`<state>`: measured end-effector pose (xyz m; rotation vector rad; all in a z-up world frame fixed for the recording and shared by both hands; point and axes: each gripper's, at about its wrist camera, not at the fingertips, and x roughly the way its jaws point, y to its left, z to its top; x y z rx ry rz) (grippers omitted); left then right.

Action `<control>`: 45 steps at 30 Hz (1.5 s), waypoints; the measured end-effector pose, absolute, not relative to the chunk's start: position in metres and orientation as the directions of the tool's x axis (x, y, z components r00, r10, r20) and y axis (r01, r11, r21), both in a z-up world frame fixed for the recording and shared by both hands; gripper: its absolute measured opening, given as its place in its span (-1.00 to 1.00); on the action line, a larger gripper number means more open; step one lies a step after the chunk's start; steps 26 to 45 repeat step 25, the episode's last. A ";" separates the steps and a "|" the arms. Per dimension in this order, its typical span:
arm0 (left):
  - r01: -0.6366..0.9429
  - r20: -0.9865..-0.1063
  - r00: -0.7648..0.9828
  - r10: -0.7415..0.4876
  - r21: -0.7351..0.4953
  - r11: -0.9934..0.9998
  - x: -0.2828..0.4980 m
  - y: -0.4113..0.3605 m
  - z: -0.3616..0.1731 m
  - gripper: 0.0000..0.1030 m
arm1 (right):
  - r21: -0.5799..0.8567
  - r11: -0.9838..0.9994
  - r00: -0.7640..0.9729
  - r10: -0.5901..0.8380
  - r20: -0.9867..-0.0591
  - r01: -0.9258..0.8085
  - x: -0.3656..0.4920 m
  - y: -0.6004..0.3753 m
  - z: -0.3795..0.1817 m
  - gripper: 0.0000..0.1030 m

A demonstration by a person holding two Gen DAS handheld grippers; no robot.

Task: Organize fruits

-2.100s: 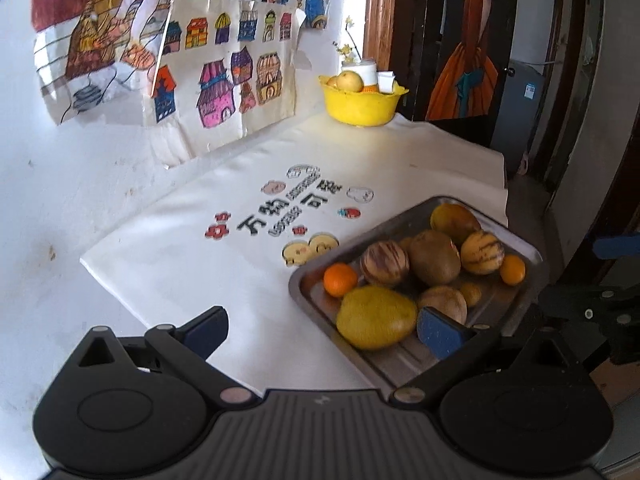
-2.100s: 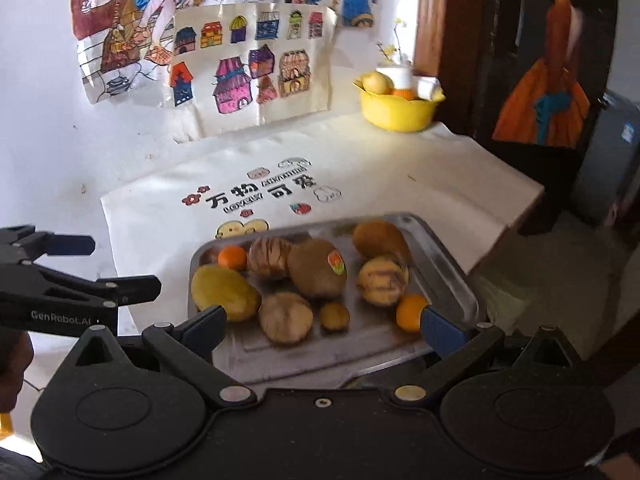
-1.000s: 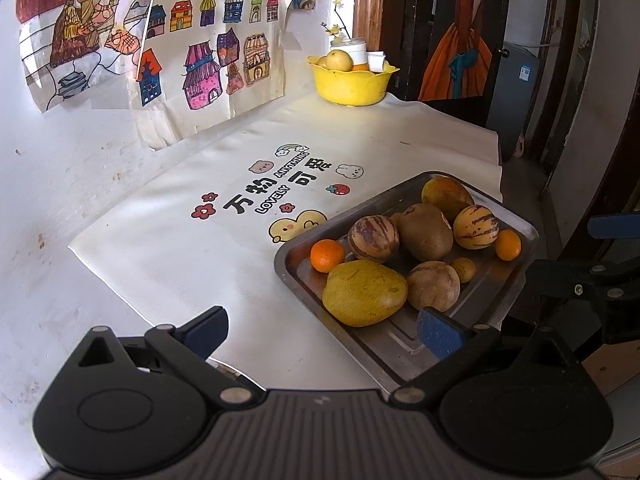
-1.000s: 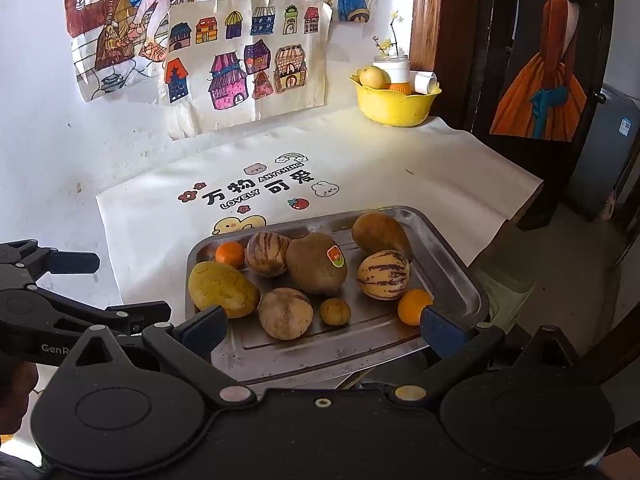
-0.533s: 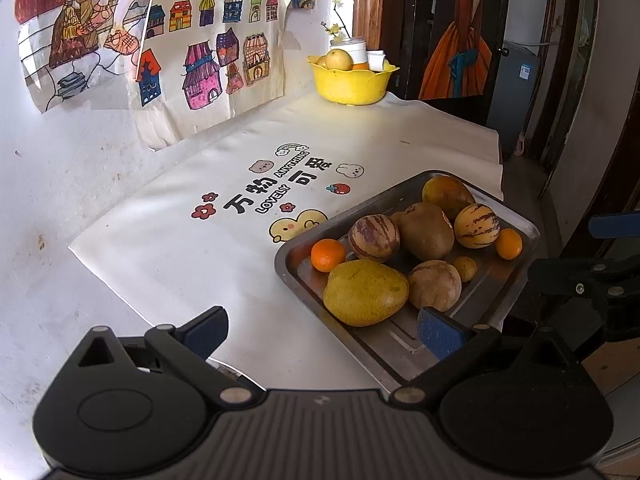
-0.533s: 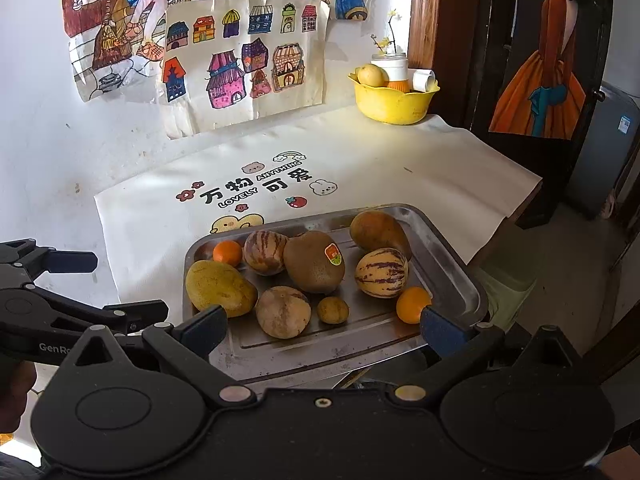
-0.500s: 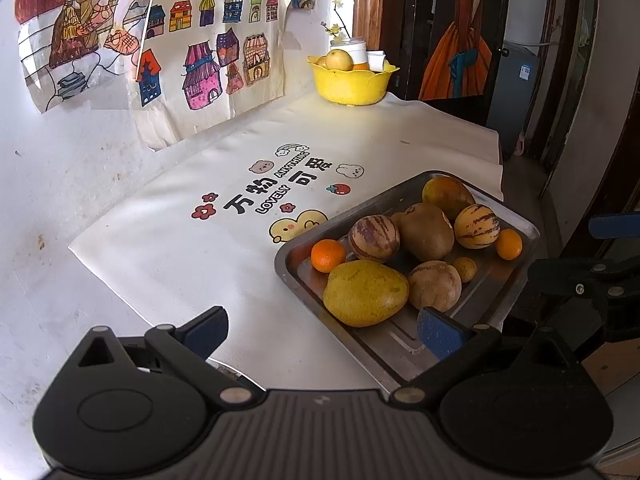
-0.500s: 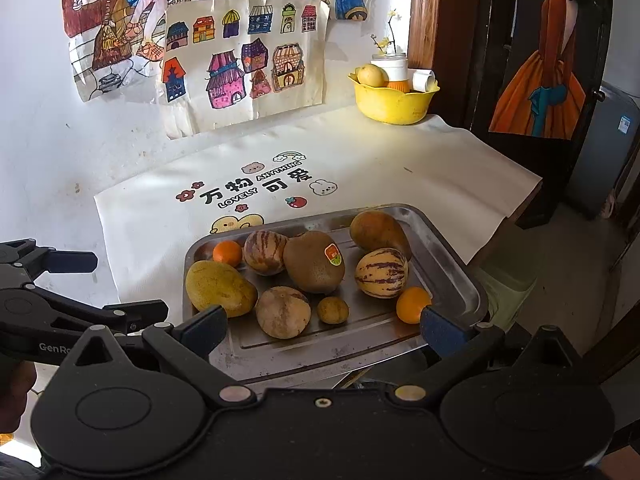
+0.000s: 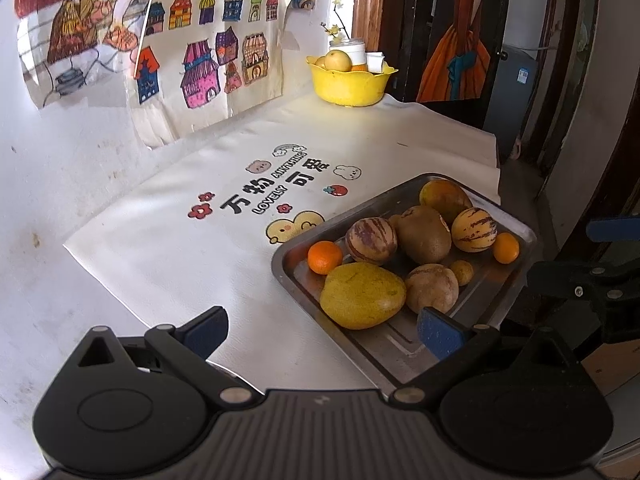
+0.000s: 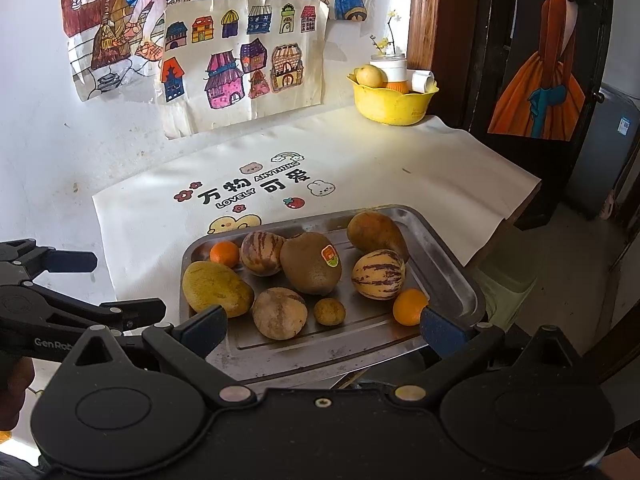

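A steel tray at the table's near edge holds several fruits: a yellow mango, two striped melons, a brown kiwi, small oranges. My left gripper hovers open near the tray's front left corner, nothing between its fingers. My right gripper hangs open over the tray's front edge, also holding nothing. The left gripper also shows at the left of the right wrist view.
A yellow bowl with fruit and a white cup stands at the far end of the white printed mat. Drawings hang on the wall behind. The table drops off at the right toward the floor.
Both views have drifted slightly since two seconds ago, backing off and rising a little over the tray. Both grippers stay open and the fruits have not moved.
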<state>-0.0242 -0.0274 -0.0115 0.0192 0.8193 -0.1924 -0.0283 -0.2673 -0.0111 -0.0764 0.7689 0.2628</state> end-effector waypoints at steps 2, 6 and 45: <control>0.176 -0.727 0.663 -0.177 -0.079 0.981 -0.024 -0.025 -0.011 0.99 | 0.027 0.965 0.689 0.205 -0.695 -0.260 -0.028 -0.269 -0.011 0.99; 0.179 -0.719 0.681 -0.139 -0.022 0.984 -0.025 -0.031 -0.010 0.99 | 0.027 0.965 0.689 0.206 -0.694 -0.261 -0.027 -0.271 -0.010 0.99; 0.157 -0.688 0.699 -0.197 -0.121 0.980 -0.026 -0.024 -0.008 0.99 | 0.030 0.964 0.680 0.210 -0.703 -0.266 -0.027 -0.273 -0.013 0.99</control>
